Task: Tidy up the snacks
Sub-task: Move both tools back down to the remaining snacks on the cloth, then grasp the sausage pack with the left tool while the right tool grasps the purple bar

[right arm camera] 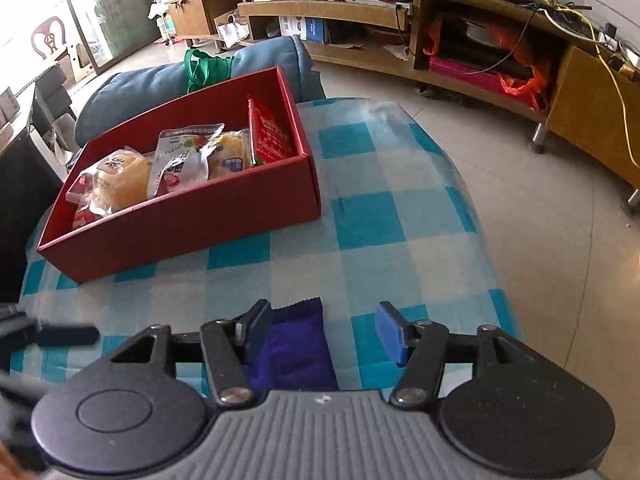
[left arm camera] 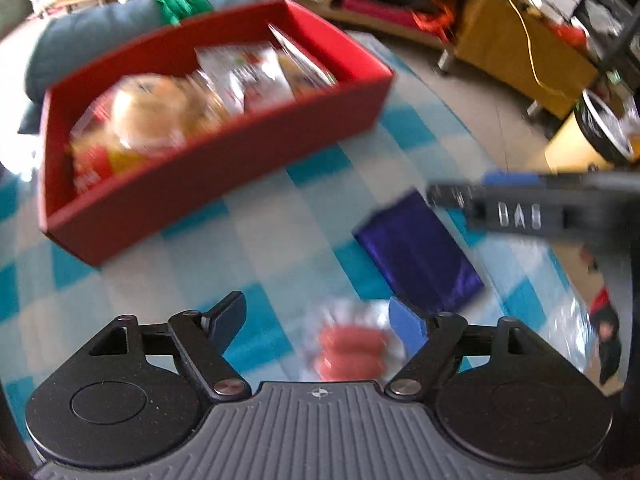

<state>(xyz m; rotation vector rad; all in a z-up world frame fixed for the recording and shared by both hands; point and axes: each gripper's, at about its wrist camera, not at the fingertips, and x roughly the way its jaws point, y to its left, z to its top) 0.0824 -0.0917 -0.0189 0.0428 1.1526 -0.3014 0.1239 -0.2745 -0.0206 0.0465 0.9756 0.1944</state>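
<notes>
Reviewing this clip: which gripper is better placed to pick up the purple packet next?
Right. The right gripper stands open over the purple packet, which lies between its fingers on the checked cloth. The left gripper is over the sausage pack instead.

This is a living room in a home. A long, low wooden cabinet [right arm camera: 400,12] runs along the wall, its shelves full of bags, boxes and wires. A soft blue sofa [right arm camera: 168,80] stands on the shiny pale tiled floor [right arm camera: 540,208]. Bright light falls through a big glass door [right arm camera: 100,12].
</notes>
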